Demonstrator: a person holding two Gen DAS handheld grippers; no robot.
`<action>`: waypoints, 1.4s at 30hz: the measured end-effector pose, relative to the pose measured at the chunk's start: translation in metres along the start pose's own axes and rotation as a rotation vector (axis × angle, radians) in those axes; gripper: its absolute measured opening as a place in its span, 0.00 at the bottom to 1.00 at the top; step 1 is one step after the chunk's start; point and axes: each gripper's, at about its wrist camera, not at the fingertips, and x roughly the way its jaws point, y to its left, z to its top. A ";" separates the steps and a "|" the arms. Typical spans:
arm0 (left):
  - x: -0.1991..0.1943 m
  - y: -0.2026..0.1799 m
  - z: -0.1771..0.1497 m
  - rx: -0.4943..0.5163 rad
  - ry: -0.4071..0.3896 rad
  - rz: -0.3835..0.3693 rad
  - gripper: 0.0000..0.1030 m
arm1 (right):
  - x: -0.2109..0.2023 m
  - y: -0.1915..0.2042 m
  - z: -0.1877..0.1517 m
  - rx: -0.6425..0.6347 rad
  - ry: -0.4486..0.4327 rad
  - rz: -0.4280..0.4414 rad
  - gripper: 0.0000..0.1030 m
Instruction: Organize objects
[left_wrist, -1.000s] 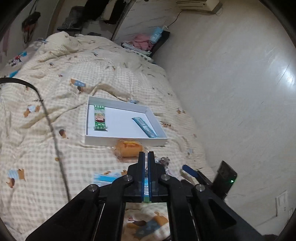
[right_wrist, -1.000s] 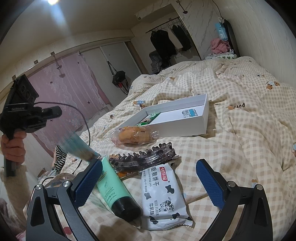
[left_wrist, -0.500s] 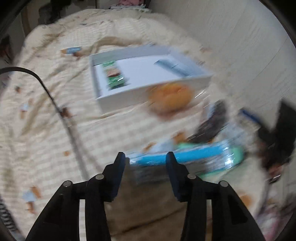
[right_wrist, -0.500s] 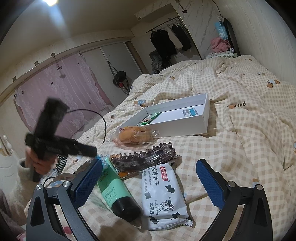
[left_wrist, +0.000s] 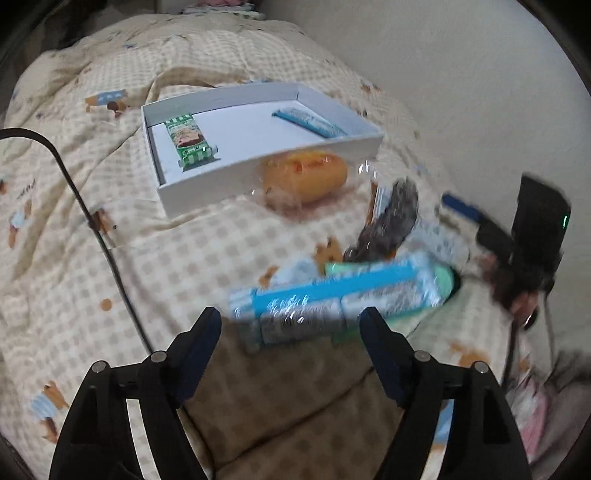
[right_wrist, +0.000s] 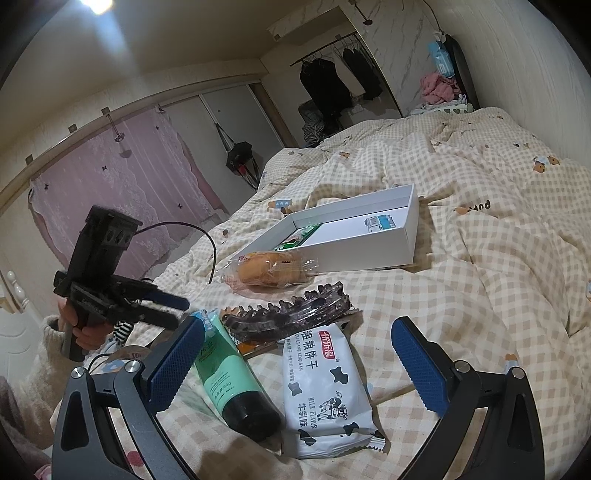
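Blue shiny snack packet (left_wrist: 332, 302) at twelve o'clock could slip away because the left gripper (left_wrist: 291, 332) is opening, empty.

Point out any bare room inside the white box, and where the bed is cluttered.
Bare floor in the white box between the green snack bar and the blue packet. Crowded in front of it: bun, hair clip, green tube, biscuit pack.

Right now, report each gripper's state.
Left gripper: jaws opening, nothing gripped; blue packet lies just beyond its tips.
Right gripper: open, holding nothing.
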 end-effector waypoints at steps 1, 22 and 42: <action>0.000 -0.002 -0.003 0.016 0.003 0.044 0.78 | 0.000 0.000 0.000 0.000 0.000 0.000 0.99; 0.041 -0.040 0.008 0.230 -0.025 0.321 0.74 | 0.000 0.001 0.000 0.005 0.004 0.003 0.99; -0.001 0.022 -0.004 -0.392 0.087 -0.261 0.16 | 0.000 0.000 -0.001 0.010 0.005 0.005 0.99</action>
